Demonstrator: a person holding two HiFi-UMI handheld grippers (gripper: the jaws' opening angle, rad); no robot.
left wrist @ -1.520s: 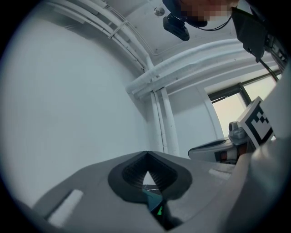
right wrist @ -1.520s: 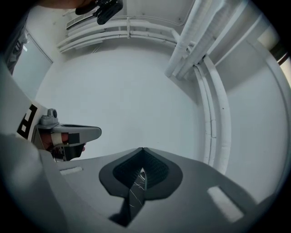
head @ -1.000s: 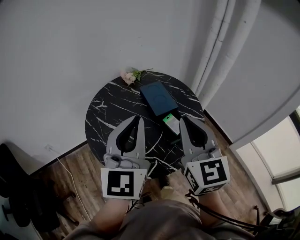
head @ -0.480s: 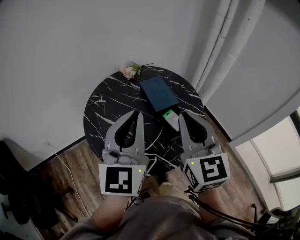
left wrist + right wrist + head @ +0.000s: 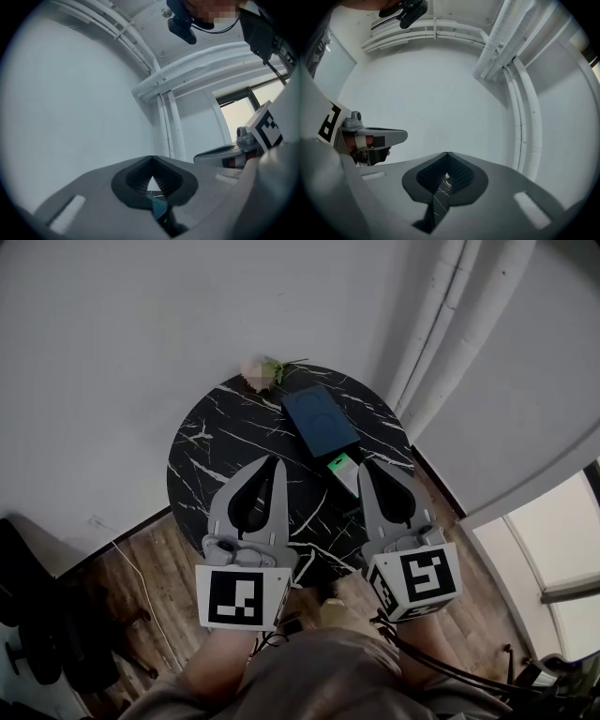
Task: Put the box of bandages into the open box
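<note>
A small white and green box of bandages [image 5: 343, 469] lies on the round black marble table [image 5: 216, 442], just in front of a dark blue box [image 5: 320, 423]. My left gripper [image 5: 277, 463] hovers over the table's near half, shut and holding nothing. My right gripper [image 5: 365, 465] is also shut and empty, its tip right beside the bandage box. In the left gripper view the jaws [image 5: 151, 158] meet at the tip, and a slice of the blue box [image 5: 158, 208] shows through the gap. In the right gripper view the closed jaws [image 5: 447, 153] show only marble table through the gap.
A small bunch of pink flowers [image 5: 261, 373] lies at the table's far edge. White pipes [image 5: 441, 324] run up the wall at the right. Wooden floor [image 5: 150, 596] surrounds the table, with a dark chair [image 5: 37, 634] at the lower left.
Both grippers keep almost the same place and stay shut. The head view has shifted slightly, so the table sits a little higher in the picture.
</note>
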